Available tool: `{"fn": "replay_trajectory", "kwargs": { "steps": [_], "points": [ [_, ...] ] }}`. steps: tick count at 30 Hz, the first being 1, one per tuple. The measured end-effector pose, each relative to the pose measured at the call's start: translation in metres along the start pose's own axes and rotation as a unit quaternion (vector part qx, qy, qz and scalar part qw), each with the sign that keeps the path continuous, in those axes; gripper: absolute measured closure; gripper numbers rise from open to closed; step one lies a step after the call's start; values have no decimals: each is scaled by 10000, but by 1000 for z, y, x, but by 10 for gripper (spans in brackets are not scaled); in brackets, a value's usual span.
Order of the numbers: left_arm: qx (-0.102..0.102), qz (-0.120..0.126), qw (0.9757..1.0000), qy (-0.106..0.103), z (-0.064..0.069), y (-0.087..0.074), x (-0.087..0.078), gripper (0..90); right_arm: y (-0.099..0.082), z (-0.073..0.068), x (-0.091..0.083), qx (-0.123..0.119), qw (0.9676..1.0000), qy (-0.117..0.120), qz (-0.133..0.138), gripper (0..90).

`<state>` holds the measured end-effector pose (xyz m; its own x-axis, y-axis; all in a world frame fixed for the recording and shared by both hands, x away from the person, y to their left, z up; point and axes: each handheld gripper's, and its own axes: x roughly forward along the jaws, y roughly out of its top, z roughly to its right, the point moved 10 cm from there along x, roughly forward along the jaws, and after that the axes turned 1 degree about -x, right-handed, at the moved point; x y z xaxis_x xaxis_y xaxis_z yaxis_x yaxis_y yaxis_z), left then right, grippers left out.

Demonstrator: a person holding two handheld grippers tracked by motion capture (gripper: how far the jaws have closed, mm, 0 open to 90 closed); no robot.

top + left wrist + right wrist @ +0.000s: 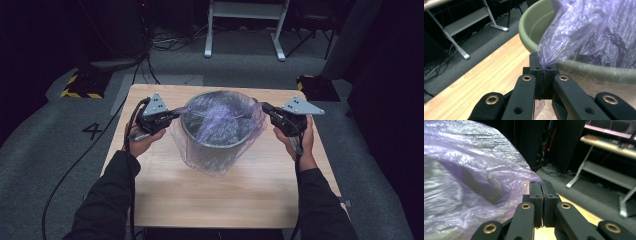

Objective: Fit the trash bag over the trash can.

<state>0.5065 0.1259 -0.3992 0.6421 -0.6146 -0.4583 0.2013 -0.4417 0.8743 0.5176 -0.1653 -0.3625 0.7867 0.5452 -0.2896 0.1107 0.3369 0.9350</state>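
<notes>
Work surface: small square wooden table (240,200), light grain, standing on grey carpet (50,150). A "4" marking (93,131) lies on the carpet off the table's left side. Yellow-and-black striped blocks (80,89) sit near the far left corner, and a dark one near the far right. Behind the table: a white metal frame (245,30) with loose cables on the floor beside it. The room beyond is dark.

Task object: round olive-green bin (216,145), upright on the far half of the table, roughly centred. A thin purple plastic bag (220,125) is draped in and over it, hanging down the outside of the wall.

Left gripper (172,116): at the bin's left rim. In the left gripper view the jaws are pressed together with a gathered fold of the bag pinched between them, just beside the green rim (529,27).

Right gripper (265,107): at the bin's right rim. In the right gripper view the jaws are closed on the bag's edge, the film bunching at their tips.
</notes>
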Motion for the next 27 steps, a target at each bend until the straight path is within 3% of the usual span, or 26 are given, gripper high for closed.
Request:
{"fn": "replay_trajectory", "kwargs": {
  "steps": [10, 20, 27],
  "points": [
    [-462, -291, 9985, -91, -13, -20, 18, 896, -28, 9, 35, 380, 9977, 55, -562, 862],
    [-913, -767, 9921, -388, -13, -53, 47, 895, -60, 5, 56, 794, 9913, 380, -983, 863],
    [-1107, -764, 9889, -632, -5, -59, 58, 895, -75, -6, 63, 830, 9884, 623, -1112, 876]
  ]
}}
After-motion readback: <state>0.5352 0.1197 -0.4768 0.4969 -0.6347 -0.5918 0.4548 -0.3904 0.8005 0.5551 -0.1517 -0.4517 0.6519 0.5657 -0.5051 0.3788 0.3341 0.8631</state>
